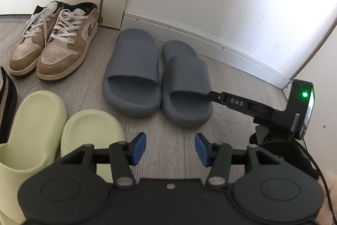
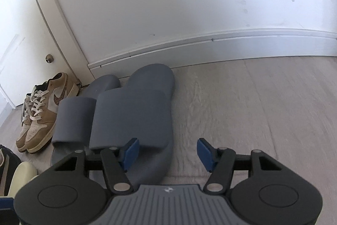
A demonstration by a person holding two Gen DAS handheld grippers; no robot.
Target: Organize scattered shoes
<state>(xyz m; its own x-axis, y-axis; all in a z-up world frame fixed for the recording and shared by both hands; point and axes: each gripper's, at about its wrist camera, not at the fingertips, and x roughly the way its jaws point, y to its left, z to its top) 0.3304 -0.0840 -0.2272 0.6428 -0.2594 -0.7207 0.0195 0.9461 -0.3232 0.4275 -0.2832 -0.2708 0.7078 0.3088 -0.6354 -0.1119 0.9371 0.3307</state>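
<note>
The tan sneakers (image 1: 52, 41) are sitting paired by the door; the pale green slides (image 1: 63, 136) are lying nearest the camera beside them; the left gripper (image 1: 170, 148) is hovering spread and empty over the floor (image 1: 88, 85); the grey slides (image 1: 155, 75) are resting side by side at the baseboard (image 1: 189, 35); the right gripper (image 2: 168, 154) is hanging spread, one finger at the right slide's strap

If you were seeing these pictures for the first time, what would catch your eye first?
The pair of slate-blue foam slides sitting side by side against the white baseboard, with the right gripper open at the right slide's strap. Left of them stand tan-and-white laced sneakers by the door, and pale green foam slides lie nearer.
</note>
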